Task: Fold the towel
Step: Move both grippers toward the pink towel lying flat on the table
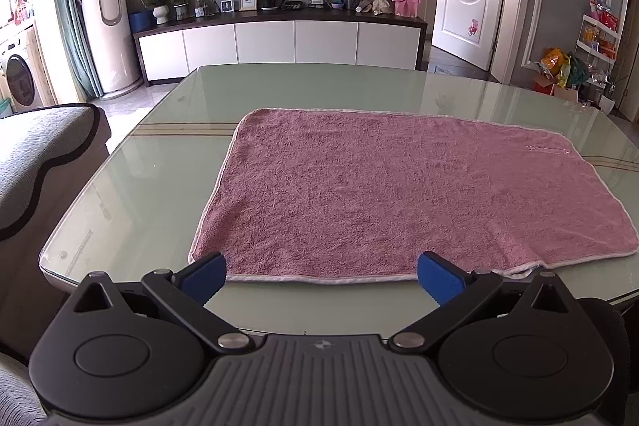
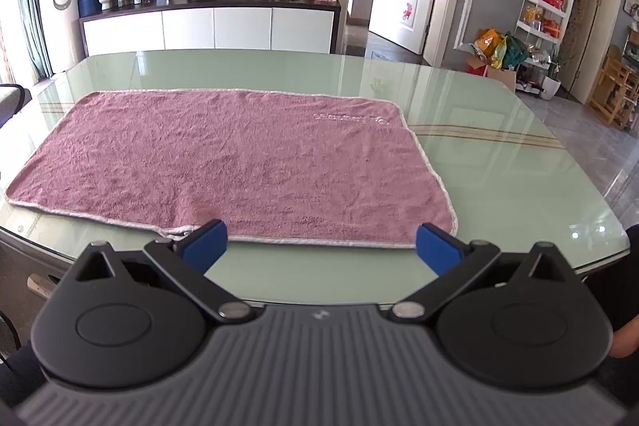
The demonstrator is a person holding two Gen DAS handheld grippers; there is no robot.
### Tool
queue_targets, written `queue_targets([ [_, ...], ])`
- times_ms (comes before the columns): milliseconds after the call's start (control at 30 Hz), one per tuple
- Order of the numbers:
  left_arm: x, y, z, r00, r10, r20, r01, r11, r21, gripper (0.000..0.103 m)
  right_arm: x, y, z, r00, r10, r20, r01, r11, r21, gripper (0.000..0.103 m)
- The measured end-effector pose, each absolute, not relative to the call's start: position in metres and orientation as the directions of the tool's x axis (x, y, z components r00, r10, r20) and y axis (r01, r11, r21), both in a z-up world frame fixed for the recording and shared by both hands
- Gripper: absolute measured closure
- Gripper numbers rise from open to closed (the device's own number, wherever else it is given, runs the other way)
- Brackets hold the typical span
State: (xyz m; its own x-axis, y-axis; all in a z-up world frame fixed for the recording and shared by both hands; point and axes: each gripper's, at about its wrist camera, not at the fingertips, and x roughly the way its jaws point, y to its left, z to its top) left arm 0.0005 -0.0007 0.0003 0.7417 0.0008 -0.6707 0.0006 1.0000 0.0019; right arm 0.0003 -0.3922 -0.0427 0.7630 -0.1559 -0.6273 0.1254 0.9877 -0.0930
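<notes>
Here the towel (image 1: pixel 399 194) lies flat, both grippers spread wide.

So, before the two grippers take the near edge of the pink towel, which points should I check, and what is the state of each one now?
1. Towel lies flat and unfolded on the glass table: ok.
2. Left gripper open, blue pads apart, empty: ok.
3. Right gripper open, empty: ok.
4. Near hem is smooth for grasping: not ok, a small bunched spot shows near its middle, beside the right gripper's left pad.
5. Each gripper faces its own near corner: ok, roughly; the corners sit by the outer pads.
6. Pads are low enough to catch the hem: cannot tell.
</notes>
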Motion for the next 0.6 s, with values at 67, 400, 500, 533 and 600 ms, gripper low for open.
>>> queue_targets([
  [67,0.0018,-0.0028,0.0010,0.739,0.003,-0.673,0.001,1.000,0.006,0.001,0.0004,-0.3929,-0.0431,0.761,-0.152,-0.631,0.123,0.988,-0.090,0.000],
  [400,0.0023,-0.0033,-0.0003,0.735,0.000,-0.678,0.005,1.000,0.005,0.001,-0.0002,-0.3947,-0.0452,0.750,-0.136,-0.647,0.113,0.991,-0.078,0.000],
  [500,0.0014,-0.0027,-0.0005,0.735,0.001,-0.678,0.003,1.000,0.005,0.001,-0.0009,-0.3903,-0.0468,0.746,-0.137,-0.652,0.107,0.991,-0.087,0.000],
  [533,0.0004,-0.0027,-0.0002,0.736,0.002,-0.677,0.003,1.000,0.006,0.001,-0.0011,-0.3890,-0.0468,0.744,-0.137,-0.654,0.104,0.991,-0.089,0.000],
  [600,0.0018,-0.0047,0.0009,0.733,0.005,-0.681,0.002,1.000,0.009,0.001,0.0000,-0.3913,-0.0474,0.741,-0.137,-0.657,0.104,0.991,-0.090,0.000],
])
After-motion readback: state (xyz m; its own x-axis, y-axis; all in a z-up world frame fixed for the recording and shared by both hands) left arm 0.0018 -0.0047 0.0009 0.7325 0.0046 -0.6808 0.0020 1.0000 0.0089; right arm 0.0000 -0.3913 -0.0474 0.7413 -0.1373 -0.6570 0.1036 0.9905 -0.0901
